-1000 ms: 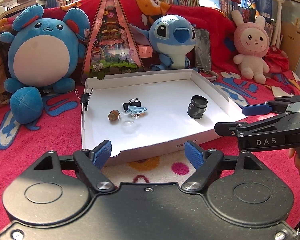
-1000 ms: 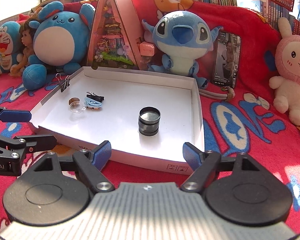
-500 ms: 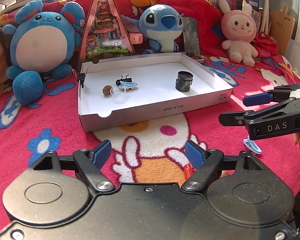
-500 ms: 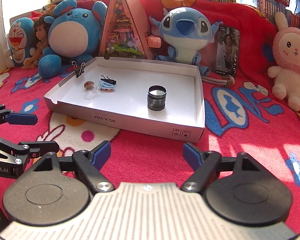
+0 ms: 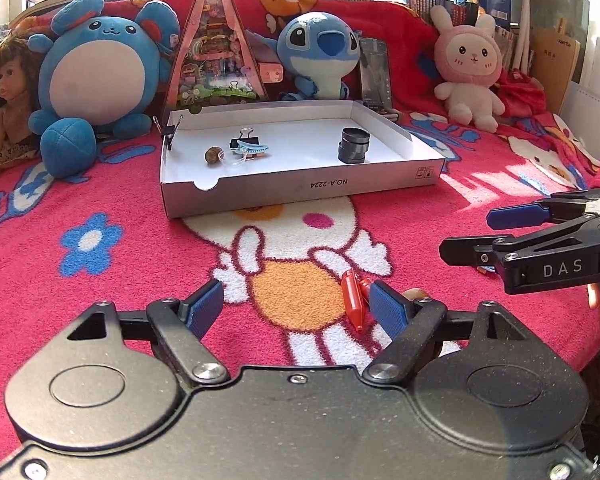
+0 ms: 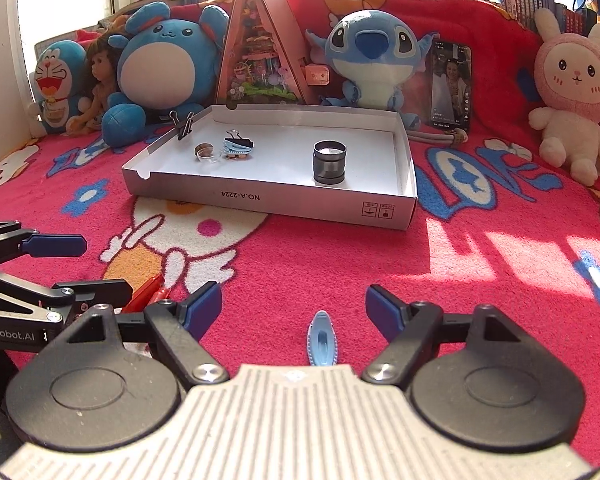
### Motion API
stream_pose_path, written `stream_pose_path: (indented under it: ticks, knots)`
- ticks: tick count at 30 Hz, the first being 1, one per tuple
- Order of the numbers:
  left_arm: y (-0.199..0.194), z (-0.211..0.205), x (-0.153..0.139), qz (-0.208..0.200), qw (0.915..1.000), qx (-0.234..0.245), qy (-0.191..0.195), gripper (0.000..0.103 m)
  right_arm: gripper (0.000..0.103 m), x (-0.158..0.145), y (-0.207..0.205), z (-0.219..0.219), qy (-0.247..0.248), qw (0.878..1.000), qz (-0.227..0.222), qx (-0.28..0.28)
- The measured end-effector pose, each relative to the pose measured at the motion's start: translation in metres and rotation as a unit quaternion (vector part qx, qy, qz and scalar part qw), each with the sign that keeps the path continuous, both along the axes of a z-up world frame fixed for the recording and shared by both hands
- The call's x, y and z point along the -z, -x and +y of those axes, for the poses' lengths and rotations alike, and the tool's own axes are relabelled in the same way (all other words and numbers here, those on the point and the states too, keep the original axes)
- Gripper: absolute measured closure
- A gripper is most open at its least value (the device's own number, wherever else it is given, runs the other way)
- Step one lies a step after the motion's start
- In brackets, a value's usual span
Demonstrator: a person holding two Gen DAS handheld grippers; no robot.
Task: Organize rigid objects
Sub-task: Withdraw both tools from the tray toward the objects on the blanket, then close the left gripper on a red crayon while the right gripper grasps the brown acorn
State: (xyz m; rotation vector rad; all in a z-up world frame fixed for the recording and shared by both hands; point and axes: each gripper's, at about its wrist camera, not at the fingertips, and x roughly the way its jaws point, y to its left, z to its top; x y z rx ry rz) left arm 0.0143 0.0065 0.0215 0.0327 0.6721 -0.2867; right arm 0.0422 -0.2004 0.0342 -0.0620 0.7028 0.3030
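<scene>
Left claw (image 5: 296, 306): bottom centre of the left wrist view, over the red cartoon blanket (image 5: 120, 280). Jaws apart and closing, nothing gripped. An orange pen-like item (image 5: 352, 300) lies on the blanket just inside the right pad (image 5: 388, 308); can't tell if they touch. A brownish object shows behind that pad, mostly hidden.

Right claw (image 6: 294, 306): bottom centre of the right wrist view, jaws wide apart, empty. A light blue hair clip (image 6: 322, 340) lies flat on the blanket between the pads, clear of both, long axis pointing up the frame.

Each claw shows in the other's view: the right one at the right edge of the left wrist view, the left one at the lower left of the right wrist view, with the orange item beside it there.

White cardboard tray (image 6: 268, 194) sits on the blanket at upper centre of both views, well apart from both claws. Inside it:
- black cylindrical lens-like piece (image 6: 329, 162), upright, right of centre
- cluster at the left: small brown round object (image 6: 201, 149), clear plastic piece (image 6: 212, 156), black binder clip (image 6: 236, 142), another blue clip (image 6: 236, 150), all touching or just beside each other
- second binder clip (image 6: 185, 124) clamped on the tray's far left rim

Behind the tray, along the top of the frame: round blue plush (image 6: 160, 60), pink triangular display box (image 6: 260, 52), blue alien plush (image 6: 370, 56), phone (image 6: 450, 84) propped up, pink rabbit plush (image 6: 572, 92) at far right. Doll (image 6: 100, 80) at far left.
</scene>
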Motion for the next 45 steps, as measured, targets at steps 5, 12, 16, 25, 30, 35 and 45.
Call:
stream_pose_path:
  ticks: [5,12,16,25,30,35,45]
  knots:
    - [0.007,0.001,0.0,0.014,0.9997,0.013,0.016,0.059,0.016,0.004,0.018,0.001,0.0,1.0,-0.014,-0.013]
    - [0.009,-0.007,0.0,0.021,0.9985,0.035,0.036,0.07,0.032,0.01,0.037,0.009,0.003,0.998,-0.038,-0.051]
    - [0.004,-0.014,0.005,0.025,0.999,0.028,0.023,0.086,0.04,0.011,0.043,0.011,-0.02,0.996,-0.046,-0.075]
    - [-0.002,-0.021,0.012,0.018,0.9996,0.018,0.01,0.084,0.046,0.023,0.049,0.035,0.037,0.993,-0.073,-0.089]
    - [-0.007,-0.021,0.015,0.016,0.9998,0.009,0.007,0.084,0.054,0.026,0.048,0.037,0.022,0.993,-0.074,-0.093]
    - [-0.011,-0.022,0.015,0.015,0.9998,0.007,0.008,0.084,0.066,0.028,0.047,0.038,0.001,0.993,-0.068,-0.101]
    - [-0.01,-0.022,0.013,0.005,1.0,0.005,0.004,0.093,0.081,0.029,0.046,0.036,-0.04,0.993,-0.054,-0.094]
